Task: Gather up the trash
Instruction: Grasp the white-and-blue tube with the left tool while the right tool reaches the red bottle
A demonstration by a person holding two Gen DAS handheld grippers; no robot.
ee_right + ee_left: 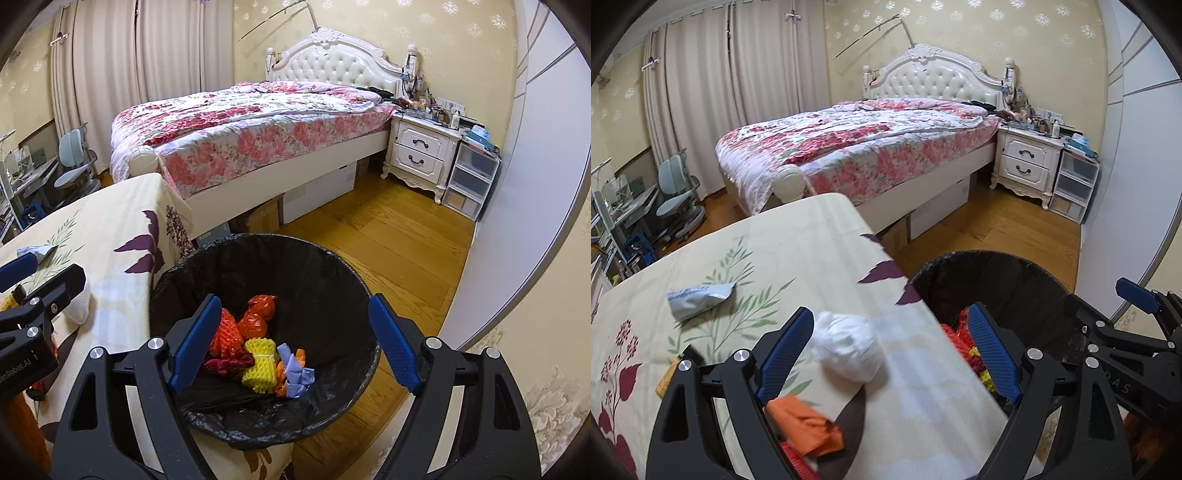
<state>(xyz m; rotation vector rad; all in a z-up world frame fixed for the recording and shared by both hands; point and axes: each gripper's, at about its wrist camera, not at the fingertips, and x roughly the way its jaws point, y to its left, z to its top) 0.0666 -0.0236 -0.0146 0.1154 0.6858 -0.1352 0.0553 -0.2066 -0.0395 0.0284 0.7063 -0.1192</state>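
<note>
My left gripper (890, 314) is open over the table's right edge. A white crumpled tissue ball (846, 347) lies blurred between its fingers, close to the left one, and the pads do not press on it. An orange scrap (805, 424) shows lower down, near the left finger's base. A blue-grey wrapper (698, 297) lies further left on the tablecloth. My right gripper (295, 301) hangs open and empty above the black-lined bin (343, 280). Inside the bin are red and orange foam nets (255, 325), a yellow foam net (260, 363) and crumpled lilac paper (295, 373).
The table (798, 236) wears a cream floral cloth and the bin (1008, 288) stands against its right side. A bed (857, 144), a white nightstand (1027, 162) and plastic drawers (1073, 184) lie beyond on the wooden floor (399, 236). A desk and chair (679, 199) stand at the far left.
</note>
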